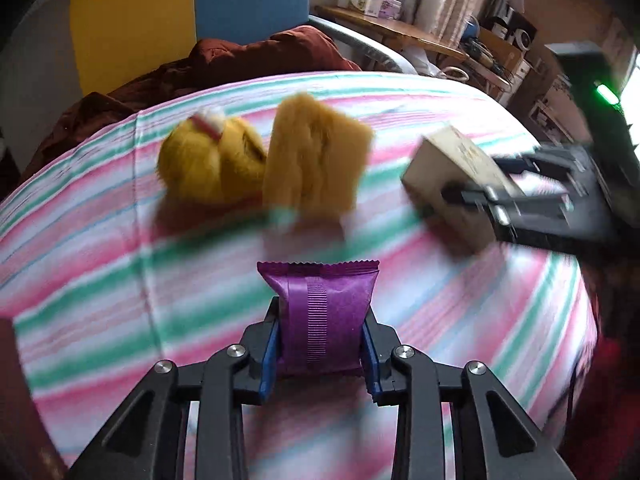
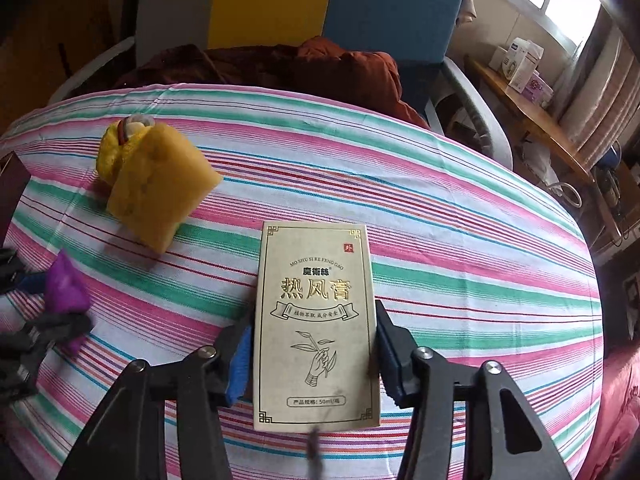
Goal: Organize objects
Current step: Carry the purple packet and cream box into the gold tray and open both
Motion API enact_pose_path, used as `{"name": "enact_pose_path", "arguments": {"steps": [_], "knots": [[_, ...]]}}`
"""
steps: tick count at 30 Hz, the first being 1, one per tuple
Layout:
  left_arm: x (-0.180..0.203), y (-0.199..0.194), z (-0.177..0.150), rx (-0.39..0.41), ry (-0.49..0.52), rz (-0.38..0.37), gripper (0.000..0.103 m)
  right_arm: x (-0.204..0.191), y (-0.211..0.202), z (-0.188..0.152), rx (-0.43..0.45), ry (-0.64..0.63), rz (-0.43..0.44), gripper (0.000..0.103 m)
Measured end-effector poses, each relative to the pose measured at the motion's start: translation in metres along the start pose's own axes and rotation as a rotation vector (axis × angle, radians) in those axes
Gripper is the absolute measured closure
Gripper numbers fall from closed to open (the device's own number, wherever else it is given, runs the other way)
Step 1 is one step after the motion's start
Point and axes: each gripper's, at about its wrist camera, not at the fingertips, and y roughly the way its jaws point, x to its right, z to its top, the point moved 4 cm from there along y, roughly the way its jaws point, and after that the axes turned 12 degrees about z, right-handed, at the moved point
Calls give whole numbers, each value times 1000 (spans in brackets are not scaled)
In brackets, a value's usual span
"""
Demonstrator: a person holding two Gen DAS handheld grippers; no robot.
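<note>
Left gripper (image 1: 322,344) clamps 1 purple packet (image 1: 326,312); right gripper (image 2: 316,354) clamps 1 beige box (image 2: 316,324). Yellow plush toy (image 2: 154,182) lies on striped cloth (image 2: 460,248).

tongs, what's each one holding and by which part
Left tongs grip the purple packet by its two long sides near the lower end. Right tongs grip the beige box by its long side edges.

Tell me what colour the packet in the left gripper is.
Purple. The packet shows best in the left wrist view, clamped in the left gripper.
</note>
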Motion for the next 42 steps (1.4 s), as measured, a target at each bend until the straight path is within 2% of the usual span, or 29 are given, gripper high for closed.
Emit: {"name": "enact_pose_path", "arguments": {"steps": [5, 11, 19, 28, 42], "knots": [[-7, -23, -39, -12, -7, -7, 69, 0, 0, -1, 3, 17, 2, 51], [-25, -42, -64, -7, -59, 1, 69, -3, -4, -4, -9, 62, 5, 51], [-46, -70, -71, 58, -92, 26, 69, -41, -19, -7, -21, 45, 12, 51], [-72, -106, -80, 142, -137, 107, 69, -82, -31, -10, -18, 4, 23, 51], [-103, -169, -96, 284, -192, 219, 69, -157, -64, -5, 72, -57, 140, 51]]}}
